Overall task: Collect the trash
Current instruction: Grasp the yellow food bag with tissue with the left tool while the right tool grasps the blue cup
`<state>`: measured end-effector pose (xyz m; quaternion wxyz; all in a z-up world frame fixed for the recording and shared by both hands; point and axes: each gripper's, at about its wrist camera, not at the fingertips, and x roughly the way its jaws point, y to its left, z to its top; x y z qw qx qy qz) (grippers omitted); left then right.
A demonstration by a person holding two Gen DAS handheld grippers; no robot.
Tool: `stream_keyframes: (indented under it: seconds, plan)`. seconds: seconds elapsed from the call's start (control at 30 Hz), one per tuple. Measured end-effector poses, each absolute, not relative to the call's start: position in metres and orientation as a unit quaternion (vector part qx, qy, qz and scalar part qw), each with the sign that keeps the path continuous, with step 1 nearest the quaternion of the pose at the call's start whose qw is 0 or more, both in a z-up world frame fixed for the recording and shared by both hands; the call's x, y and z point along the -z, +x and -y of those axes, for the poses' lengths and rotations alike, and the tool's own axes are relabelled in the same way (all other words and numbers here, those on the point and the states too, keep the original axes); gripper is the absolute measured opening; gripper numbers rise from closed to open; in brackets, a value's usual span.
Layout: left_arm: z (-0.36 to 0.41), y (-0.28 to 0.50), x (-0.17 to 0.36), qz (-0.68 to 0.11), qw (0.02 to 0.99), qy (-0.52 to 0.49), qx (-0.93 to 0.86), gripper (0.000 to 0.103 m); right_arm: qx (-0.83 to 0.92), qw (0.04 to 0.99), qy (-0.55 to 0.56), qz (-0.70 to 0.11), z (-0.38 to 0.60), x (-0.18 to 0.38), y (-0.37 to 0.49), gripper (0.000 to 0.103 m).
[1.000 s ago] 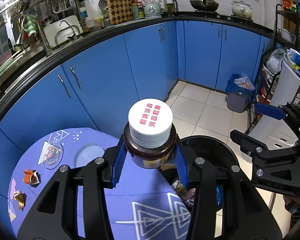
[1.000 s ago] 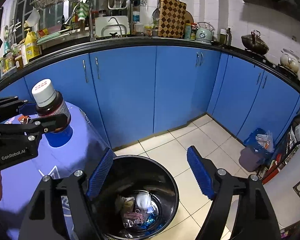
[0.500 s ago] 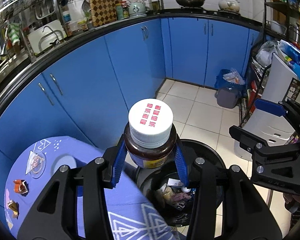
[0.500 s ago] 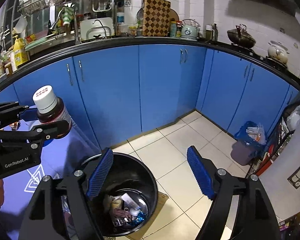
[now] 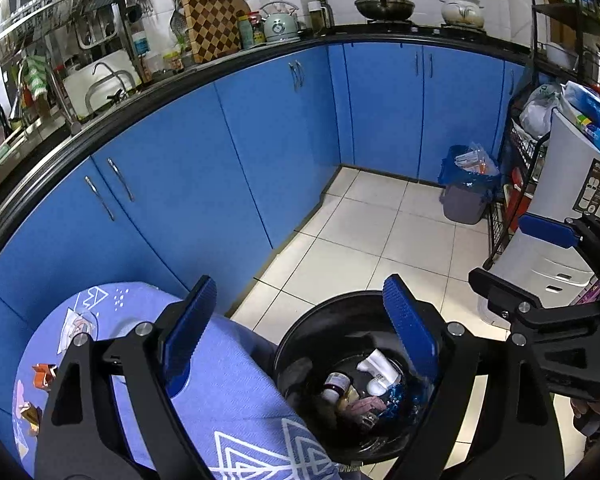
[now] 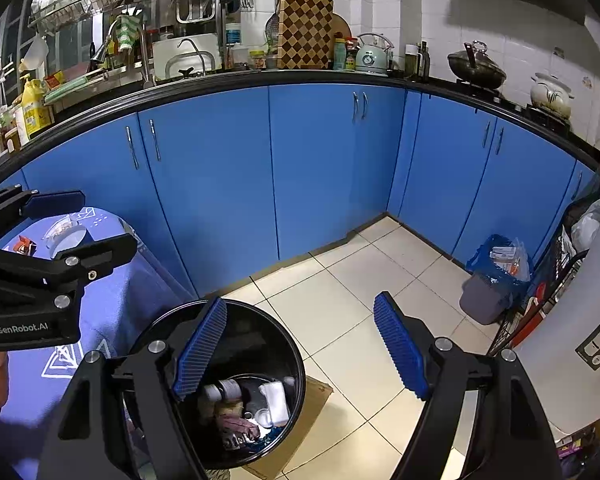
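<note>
My left gripper (image 5: 300, 328) is open and empty above the black trash bin (image 5: 300, 332). The brown bottle with a white cap (image 5: 334, 386) lies inside the bin among other trash; it also shows in the right wrist view (image 6: 224, 390). My right gripper (image 6: 300, 344) is open and empty, over the bin (image 6: 296, 356) and the floor beside it. The left gripper appears at the left of the right wrist view (image 6: 60, 220). Small wrappers (image 5: 44, 374) lie on the blue-clothed table (image 5: 228, 392).
Blue cabinets (image 5: 260, 140) curve behind the bin. A small grey bin with a blue bag (image 5: 466, 196) stands on the tiled floor by a rack (image 5: 512, 184). A white appliance (image 5: 560, 220) is at right. Cardboard (image 6: 320, 396) lies under the black bin.
My left gripper opened and the brown bottle dropped into the black bin. Both grippers shifted a little over the bin.
</note>
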<state>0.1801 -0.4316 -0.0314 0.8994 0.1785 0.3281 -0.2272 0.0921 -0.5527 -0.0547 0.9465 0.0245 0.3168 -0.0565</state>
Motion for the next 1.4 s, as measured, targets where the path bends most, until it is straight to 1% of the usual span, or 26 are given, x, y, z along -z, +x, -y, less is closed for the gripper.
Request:
stream_keyframes:
  seconds: [0.27,0.5,0.7,1.0,1.03,1.07,1.1,1.27,1.4]
  plan:
    - [0.407,0.172,0.017,-0.318,0.907,0.169,0.218,0.084,0.041,0.95,0.012,-0.311,0.53,0.039,0.09,0.074]
    - [0.367,0.16,0.003,-0.308,0.917,0.157,0.198,0.084,0.008,0.952,-0.007,-0.305,0.487,0.024,0.09,0.074]
    - [0.315,0.15,-0.005,-0.301,0.928,0.152,0.161,0.084,-0.029,0.951,-0.026,-0.308,0.442,0.018,0.097,0.074]
    - [0.226,0.152,0.0,-0.319,0.935,0.12,0.101,0.084,-0.075,0.946,-0.026,-0.315,0.387,0.019,0.113,0.075]
    - [0.217,0.152,0.001,-0.322,0.935,0.117,0.096,0.084,-0.081,0.946,-0.024,-0.314,0.382,0.019,0.114,0.076]
    - [0.208,0.153,0.003,-0.324,0.935,0.115,0.09,0.085,-0.089,0.945,-0.021,-0.315,0.376,0.02,0.117,0.085]
    - [0.195,0.154,0.006,-0.326,0.935,0.114,0.08,0.086,-0.095,0.944,-0.019,-0.316,0.371,0.021,0.12,0.092]
    - [0.147,0.158,0.017,-0.33,0.937,0.109,0.044,0.091,-0.118,0.936,-0.013,-0.33,0.343,0.03,0.14,0.093]
    - [0.108,0.163,0.031,-0.338,0.935,0.103,0.019,0.095,-0.134,0.929,-0.011,-0.346,0.325,0.042,0.158,0.096]
